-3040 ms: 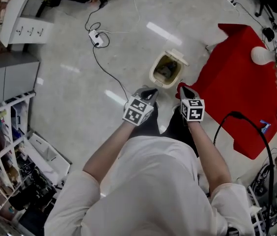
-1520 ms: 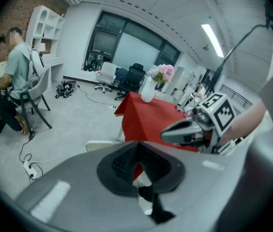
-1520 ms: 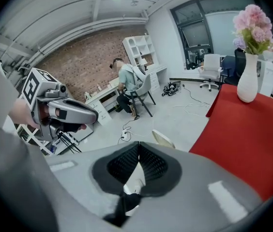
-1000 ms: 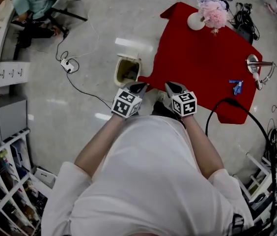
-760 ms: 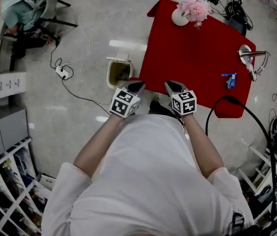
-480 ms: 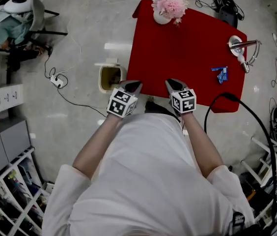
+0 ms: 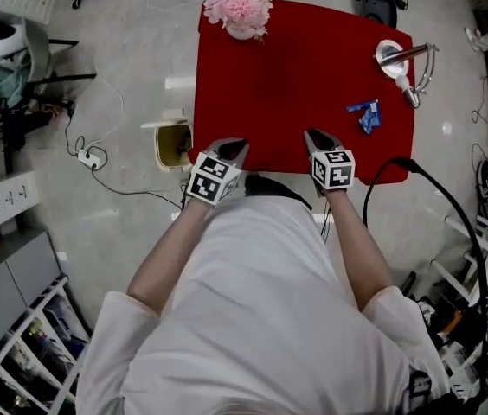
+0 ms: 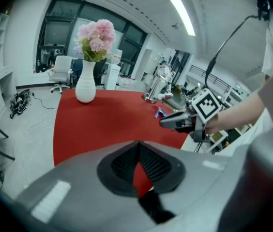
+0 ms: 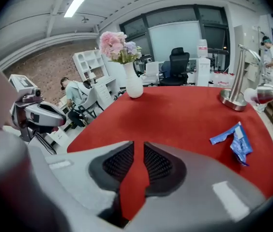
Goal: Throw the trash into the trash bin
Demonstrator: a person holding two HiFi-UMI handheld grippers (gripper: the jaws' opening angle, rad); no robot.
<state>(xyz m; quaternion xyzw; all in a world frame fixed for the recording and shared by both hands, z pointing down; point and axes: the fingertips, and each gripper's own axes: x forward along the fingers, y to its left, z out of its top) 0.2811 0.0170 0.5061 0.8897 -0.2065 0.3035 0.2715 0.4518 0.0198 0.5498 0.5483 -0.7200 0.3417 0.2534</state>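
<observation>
A crumpled blue wrapper (image 7: pixel 363 116) lies on the red table (image 7: pixel 296 67), toward its right side. It also shows in the right gripper view, blue wrapper (image 9: pixel 235 139), ahead and to the right. The cream trash bin (image 7: pixel 173 143) stands on the floor against the table's left edge, lid up. My left gripper (image 7: pixel 234 148) hovers at the table's near edge, shut and empty (image 8: pixel 139 146). My right gripper (image 7: pixel 316 137) is over the near edge too, short of the wrapper. Its jaws have just been opening and stand slightly open (image 9: pixel 137 146), with only red cloth showing between them.
A white vase of pink flowers (image 7: pixel 240 11) stands at the table's far left. A metal stand (image 7: pixel 397 59) sits at the far right corner. A black cable (image 7: pixel 434 197) loops at my right. A power strip (image 7: pixel 88 156) and cords lie on the floor left.
The view has swung from the bin to the red table. Both grippers moved from beside the bin to the table's near edge; the bin now sits left of the left gripper.
</observation>
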